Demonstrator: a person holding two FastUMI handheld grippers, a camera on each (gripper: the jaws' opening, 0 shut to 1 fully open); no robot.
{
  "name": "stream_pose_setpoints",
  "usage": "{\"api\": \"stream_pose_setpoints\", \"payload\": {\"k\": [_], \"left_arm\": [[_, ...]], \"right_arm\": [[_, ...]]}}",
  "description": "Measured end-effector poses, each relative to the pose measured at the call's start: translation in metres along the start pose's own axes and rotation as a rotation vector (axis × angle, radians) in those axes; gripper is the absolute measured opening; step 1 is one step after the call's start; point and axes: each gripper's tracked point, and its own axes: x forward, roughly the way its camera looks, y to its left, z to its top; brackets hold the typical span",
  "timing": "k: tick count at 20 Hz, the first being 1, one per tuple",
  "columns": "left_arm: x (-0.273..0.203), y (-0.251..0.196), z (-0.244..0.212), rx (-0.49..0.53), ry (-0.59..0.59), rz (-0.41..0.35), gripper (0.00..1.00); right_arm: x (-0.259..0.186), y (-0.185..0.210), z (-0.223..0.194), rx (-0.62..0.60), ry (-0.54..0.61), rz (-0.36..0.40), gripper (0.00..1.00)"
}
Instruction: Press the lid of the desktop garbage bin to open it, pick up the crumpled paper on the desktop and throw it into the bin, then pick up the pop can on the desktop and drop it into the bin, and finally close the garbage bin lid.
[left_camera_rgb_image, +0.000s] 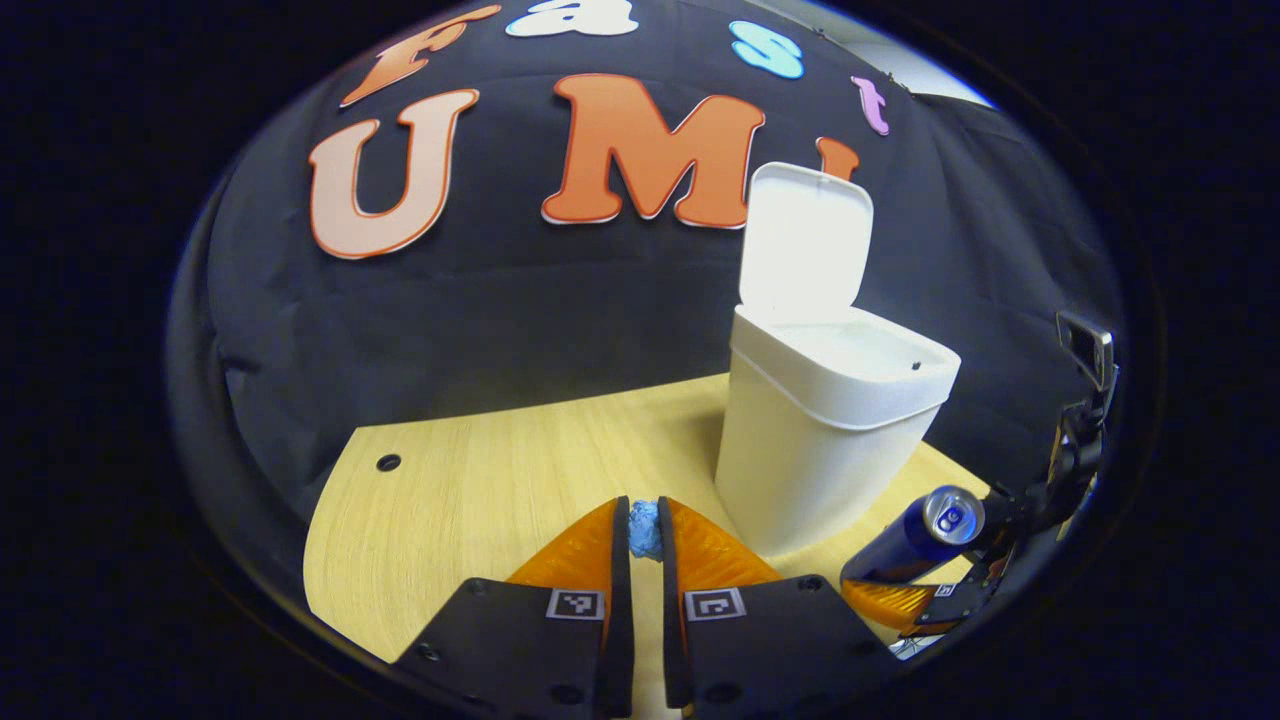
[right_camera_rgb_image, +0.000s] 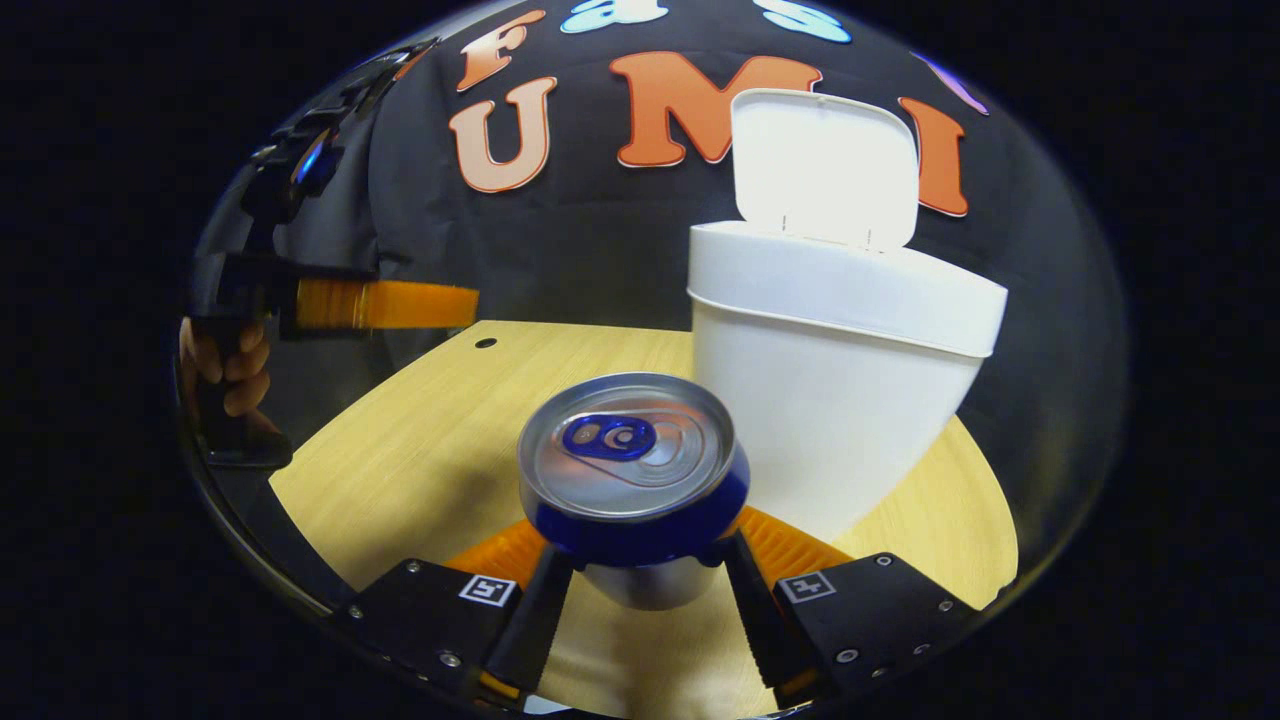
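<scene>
Blue crumpled paper wad (left_camera_rgb_image: 645, 528) pinched between narrow left gripper (left_camera_rgb_image: 645, 535) fingers; blue aluminium pop can (right_camera_rgb_image: 632, 470) clamped between right gripper (right_camera_rgb_image: 640, 575) fingers, both ready for open white plastic bin (right_camera_rgb_image: 840, 370) ahead

At bottom centre, the left gripper (left_camera_rgb_image: 645, 535) pinches a blue paper wad (left_camera_rgb_image: 645, 528). Right of centre stands the white bin (left_camera_rgb_image: 825, 440), lid (left_camera_rgb_image: 808, 240) raised. Lower right, the right gripper (left_camera_rgb_image: 925, 590) holds a can (left_camera_rgb_image: 915, 540).

A staged recording booth, not a lived-in room: black cloth (left_camera_rgb_image: 560, 300) drapes the whole backdrop, a bare light-wood tabletop (left_camera_rgb_image: 480, 500) with a drilled hole (left_camera_rgb_image: 388, 462) fills the floor of it, and square tracking markers (right_camera_rgb_image: 487, 589) sit on the handheld rig
</scene>
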Motion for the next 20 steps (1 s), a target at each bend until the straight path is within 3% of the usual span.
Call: {"api": "stream_pose_setpoints", "payload": {"k": [11,20], "left_arm": [[0.033,-0.089,0.079,0.077,-0.133,-0.152,0.15],[0.057,-0.139,0.103,0.104,-0.169,-0.258,0.15]], "right_arm": [[-0.025,-0.05,-0.003,0.048,-0.023,-0.097,0.8],[-0.055,-0.072,-0.004,0.111,-0.068,-0.21,0.8]]}}
